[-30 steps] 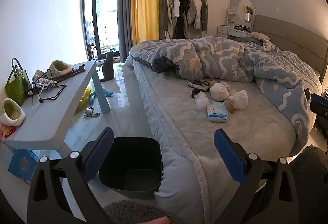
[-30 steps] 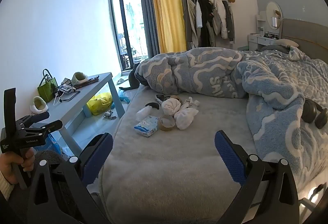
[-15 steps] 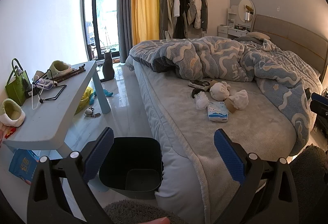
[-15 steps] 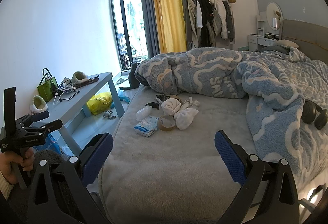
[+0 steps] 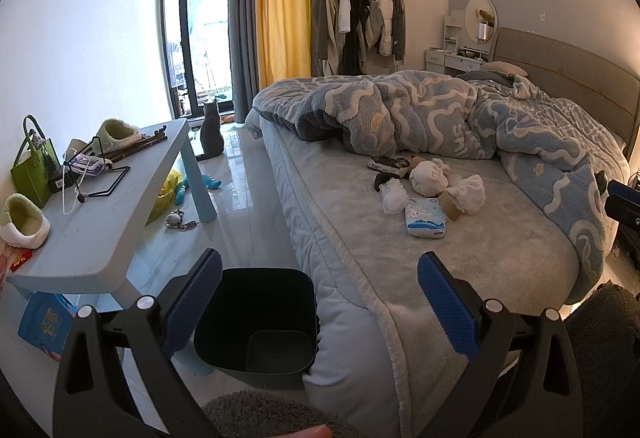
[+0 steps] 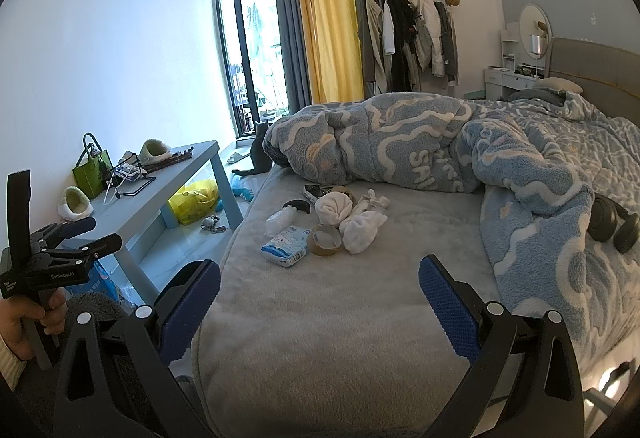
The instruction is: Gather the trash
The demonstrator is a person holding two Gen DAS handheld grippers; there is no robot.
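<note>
A small heap of clutter lies mid-bed: a blue-and-white tissue pack, a crumpled clear wrapper, a brown tape roll, white balled socks and a dark packet. A dark bin stands on the floor against the bed's side. My left gripper is open and empty above the bin and bed edge. My right gripper is open and empty over the bed's near end, well short of the heap. A hand holds the left gripper in the right wrist view.
A pale blue table on the left carries slippers, a green bag and cables. A grey cat sits by the balcony door. A rumpled blue duvet covers the far bed; black headphones lie at its edge. A yellow bag lies under the table.
Both views have shifted very slightly; the grippers stay open and nothing on the bed has moved.
</note>
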